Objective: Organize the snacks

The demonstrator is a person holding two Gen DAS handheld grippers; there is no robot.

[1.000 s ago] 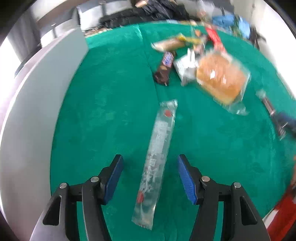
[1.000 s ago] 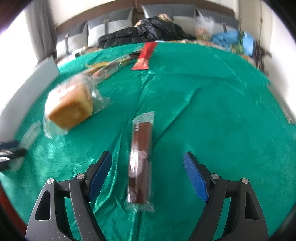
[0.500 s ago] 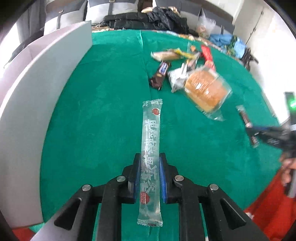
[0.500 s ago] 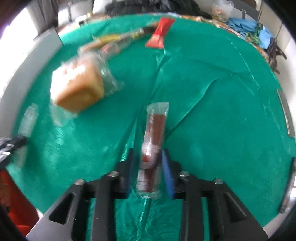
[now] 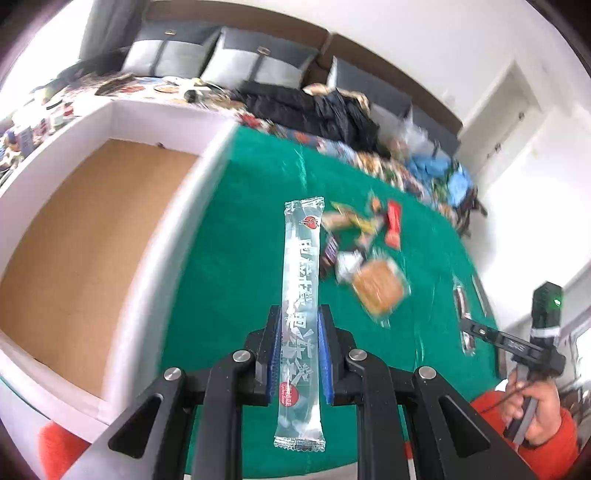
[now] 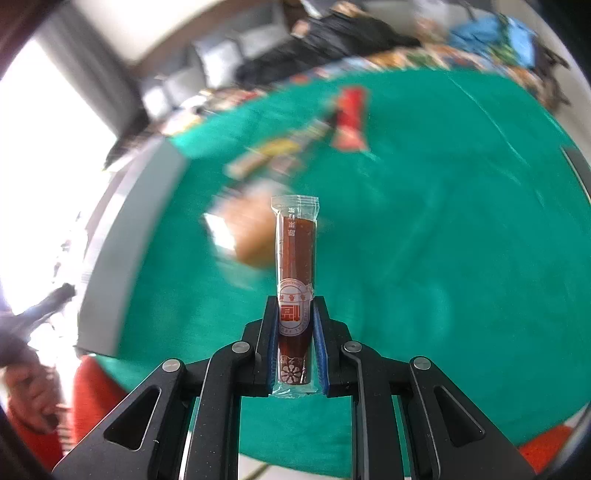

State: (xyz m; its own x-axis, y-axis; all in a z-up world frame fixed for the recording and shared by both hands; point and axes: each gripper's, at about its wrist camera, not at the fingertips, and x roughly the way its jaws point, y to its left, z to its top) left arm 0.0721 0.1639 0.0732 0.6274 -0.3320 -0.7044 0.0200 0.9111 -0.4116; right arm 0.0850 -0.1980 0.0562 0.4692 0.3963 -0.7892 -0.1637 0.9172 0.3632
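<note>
In the left wrist view, the left gripper (image 5: 298,354) had its blue-padded fingers (image 5: 275,354) pressed on the lower part of a long clear snack stick (image 5: 300,310) printed with white characters, which pointed straight ahead along the fingers and hung clear above the green worktop (image 5: 236,280). To the left, just beside the worktop's edge, stood a white box (image 5: 155,236) with a bare brown floor. Farther off on the green cloth lay a loose heap of snacks: a wrapped bread slice (image 5: 380,288), a small dark chocolate bar (image 5: 328,254), a red packet (image 5: 393,223) and some yellow wrappers (image 5: 351,219). At the right edge a hand (image 5: 543,413) with a red sleeve gripped the handle of the other tool. In the right wrist view, the right gripper (image 6: 295,349) was closed on the bottom half of a dark brown snack bar (image 6: 297,254) in clear wrap with a round white label, held upright over the worktop (image 6: 443,258). Its fingers (image 6: 271,347) had just been closing, with the bar between them. Behind it the blurred bread (image 6: 251,236) lay on the cloth, and farther away a red pack (image 6: 349,118). Dark clothes (image 6: 332,33) and grey cushions (image 6: 218,59) lay beyond the far edge.
</note>
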